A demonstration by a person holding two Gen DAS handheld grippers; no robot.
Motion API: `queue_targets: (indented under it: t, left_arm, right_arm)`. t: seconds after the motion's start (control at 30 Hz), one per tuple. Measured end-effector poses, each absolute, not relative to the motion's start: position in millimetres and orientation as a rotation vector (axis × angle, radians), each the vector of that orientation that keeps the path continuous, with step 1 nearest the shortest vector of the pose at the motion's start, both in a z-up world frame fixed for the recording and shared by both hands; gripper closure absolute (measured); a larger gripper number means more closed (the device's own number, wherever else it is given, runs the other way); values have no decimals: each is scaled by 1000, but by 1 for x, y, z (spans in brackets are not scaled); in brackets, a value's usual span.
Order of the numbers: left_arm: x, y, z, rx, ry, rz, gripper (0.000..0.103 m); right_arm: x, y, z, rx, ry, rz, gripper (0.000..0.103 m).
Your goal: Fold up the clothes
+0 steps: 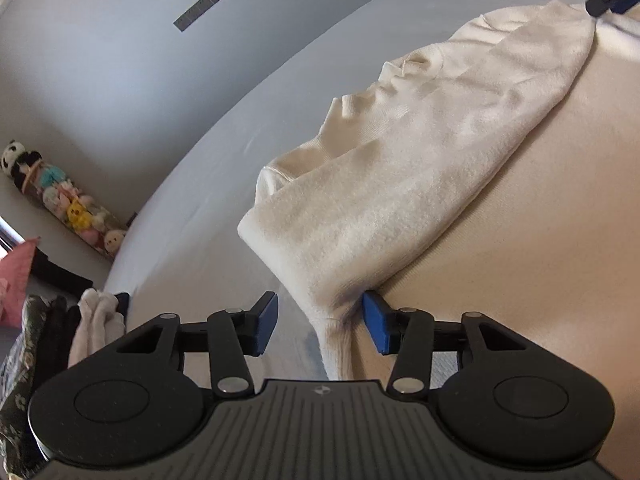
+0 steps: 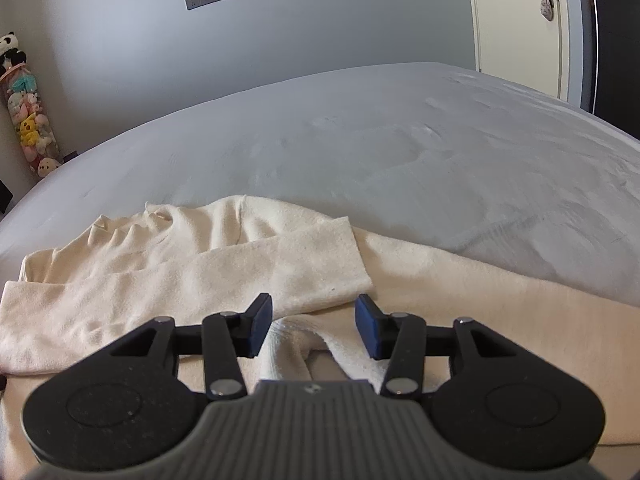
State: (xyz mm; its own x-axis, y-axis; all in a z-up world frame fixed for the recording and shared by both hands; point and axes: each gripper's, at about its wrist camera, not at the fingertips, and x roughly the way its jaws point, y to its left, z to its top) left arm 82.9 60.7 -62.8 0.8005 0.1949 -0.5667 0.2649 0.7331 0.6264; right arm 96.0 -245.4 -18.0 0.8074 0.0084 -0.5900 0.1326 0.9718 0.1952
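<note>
Cream sweater point(image 1: 400, 184) spread flat on pale grey bed point(image 1: 224, 168), one sleeve folded across the body, ribbed neck bunched toward the far edge

Left gripper point(image 1: 320, 322) low over the near edge of the sweater, jaws apart, a narrow fold of cream fabric running between the blue pads point(image 1: 266, 322); right-hand pad touching or just beside the cloth, left-hand pad clear of it, nothing clamped

Right gripper point(image 2: 314, 326) hovering over the sweater's middle point(image 2: 200, 272), jaws apart, a ribbed cuff point(image 2: 304, 344) lying below and between the pads, not pinched

Tip of the right gripper also visible at the far shoulder in the left wrist view

Tube of plush toys point(image 1: 64, 200) against the wall, pink cushion point(image 1: 16, 280) and heap of other clothes point(image 1: 96, 320) beside the bed; door point(image 2: 520, 20) behind on the right
</note>
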Motion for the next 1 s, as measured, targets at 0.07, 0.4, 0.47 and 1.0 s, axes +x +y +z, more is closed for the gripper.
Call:
queue_targets:
  t: [0.07, 0.4, 0.47, 1.0]
  left_arm:
    - [82, 59, -67, 782, 645, -35, 70]
    - [89, 82, -71, 735, 673, 17, 90]
    - [91, 81, -74, 735, 680, 22, 90]
    - [95, 90, -74, 629, 708, 1, 90]
  right_arm:
    - [99, -252, -18, 277, 620, -77, 52]
    - [110, -292, -34, 572, 660, -112, 53]
    - [111, -292, -35, 580, 660, -105, 53]
    - [123, -278, -41, 413, 687, -109, 102]
